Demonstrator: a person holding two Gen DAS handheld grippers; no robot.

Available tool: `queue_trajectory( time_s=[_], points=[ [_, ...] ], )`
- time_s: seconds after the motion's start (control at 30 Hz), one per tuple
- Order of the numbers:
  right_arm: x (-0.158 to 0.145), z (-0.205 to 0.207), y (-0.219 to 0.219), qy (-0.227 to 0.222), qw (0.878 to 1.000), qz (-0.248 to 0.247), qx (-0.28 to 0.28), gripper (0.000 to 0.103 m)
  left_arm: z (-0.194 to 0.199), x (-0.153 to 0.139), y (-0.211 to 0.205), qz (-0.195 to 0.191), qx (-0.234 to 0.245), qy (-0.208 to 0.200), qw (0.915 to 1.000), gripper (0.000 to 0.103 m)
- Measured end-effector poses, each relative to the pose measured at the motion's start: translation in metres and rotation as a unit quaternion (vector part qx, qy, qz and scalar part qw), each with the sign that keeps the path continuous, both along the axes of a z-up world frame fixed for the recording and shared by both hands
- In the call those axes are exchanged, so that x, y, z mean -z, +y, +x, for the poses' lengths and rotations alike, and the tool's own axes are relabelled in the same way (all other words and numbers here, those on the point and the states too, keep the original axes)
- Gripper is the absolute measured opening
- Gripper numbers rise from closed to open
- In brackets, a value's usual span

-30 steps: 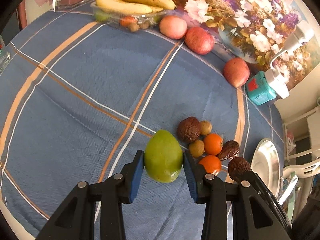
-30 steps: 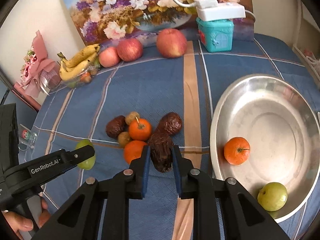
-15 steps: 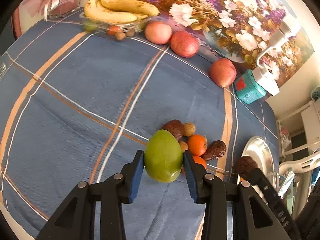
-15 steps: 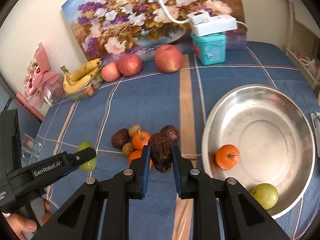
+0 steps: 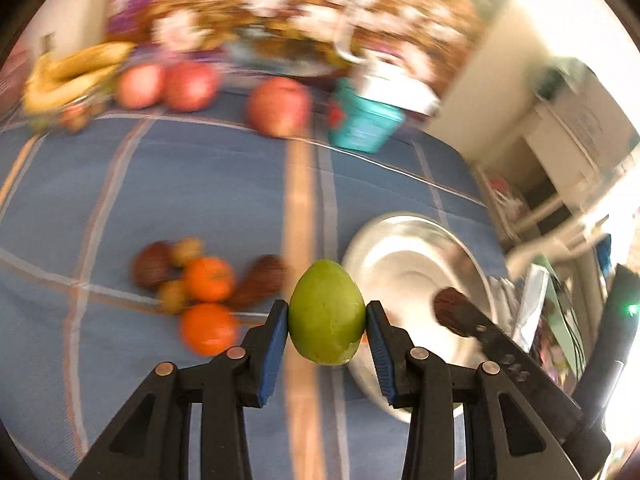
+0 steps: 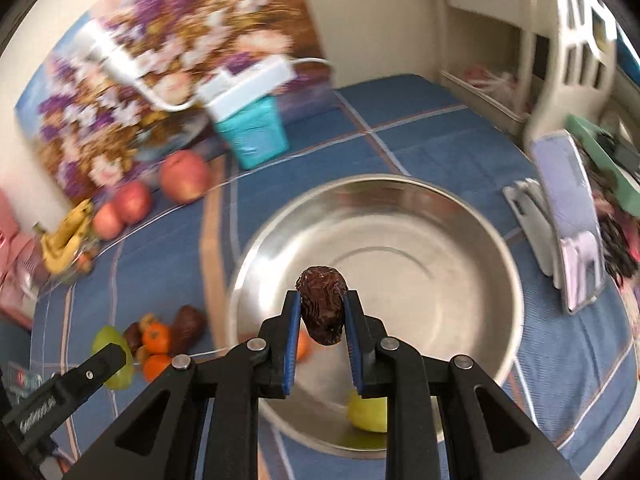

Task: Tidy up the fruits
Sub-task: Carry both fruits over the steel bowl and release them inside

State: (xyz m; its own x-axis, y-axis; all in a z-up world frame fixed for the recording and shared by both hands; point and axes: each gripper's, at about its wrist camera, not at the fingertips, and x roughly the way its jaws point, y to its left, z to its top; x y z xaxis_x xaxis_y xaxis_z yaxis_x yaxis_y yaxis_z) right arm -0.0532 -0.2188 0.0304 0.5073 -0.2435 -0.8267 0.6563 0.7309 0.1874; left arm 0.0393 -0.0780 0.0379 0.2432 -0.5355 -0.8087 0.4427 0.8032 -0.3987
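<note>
Right claw [image 6: 320,322] swung over steel bowl [image 6: 472,248], loose fruits [image 5: 192,284] leftward

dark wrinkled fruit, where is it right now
The dark wrinkled fruit is clamped in the right gripper, centre of the right wrist view, over the near left part of the steel bowl.

Green mango [image 5: 326,312], blue plaid tablecloth [image 5: 200,184]

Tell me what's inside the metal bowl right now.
In the metal bowl: a yellow-green fruit and an orange fruit, both partly hidden behind the right gripper, which holds a wrinkled brown fruit.
</note>
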Motion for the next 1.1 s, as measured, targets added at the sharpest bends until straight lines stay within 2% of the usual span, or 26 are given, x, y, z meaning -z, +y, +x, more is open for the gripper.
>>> queue_trajectory(
  time_s=[0.13, 0.33, 0.5, 0.73, 0.87, 1.07, 1.1],
  points=[
    [0.003, -0.004, -0.012, 0.01, 1.0, -0.002, 0.022, 0.023, -0.007, 0.007, -0.038, 0.004, 0.045, -0.003, 0.999, 0.042],
    [0.013, -0.011, -0.024, 0.027, 0.998, 0.011, 0.047, 0.023, -0.008, 0.025, -0.068, 0.026, 0.066, 0.012, 0.9974, 0.042],
    [0.022, -0.016, -0.033, 0.041, 0.997, 0.028, 0.06, 0.023, -0.01, 0.033, -0.073, 0.033, 0.071, 0.024, 0.9966, 0.043],
    [0.026, -0.021, -0.038, 0.046, 0.996, 0.034, 0.067, 0.023, -0.012, 0.026, -0.071, 0.031, 0.071, 0.02, 0.9968, 0.045],
    [0.024, -0.021, -0.036, 0.043, 0.997, 0.032, 0.061, 0.025, -0.01, 0.023, -0.064, 0.034, 0.064, 0.018, 0.9972, 0.05],
    [0.021, -0.021, -0.033, 0.04, 0.997, 0.024, 0.059, 0.045, -0.002, 0.022, -0.051, 0.057, 0.039, 0.005, 0.9976, 0.065],
    [0.021, -0.021, -0.032, 0.04, 0.997, 0.023, 0.058, 0.053, 0.0, 0.022, -0.047, 0.063, 0.032, 0.004, 0.9975, 0.068]
  ],
)
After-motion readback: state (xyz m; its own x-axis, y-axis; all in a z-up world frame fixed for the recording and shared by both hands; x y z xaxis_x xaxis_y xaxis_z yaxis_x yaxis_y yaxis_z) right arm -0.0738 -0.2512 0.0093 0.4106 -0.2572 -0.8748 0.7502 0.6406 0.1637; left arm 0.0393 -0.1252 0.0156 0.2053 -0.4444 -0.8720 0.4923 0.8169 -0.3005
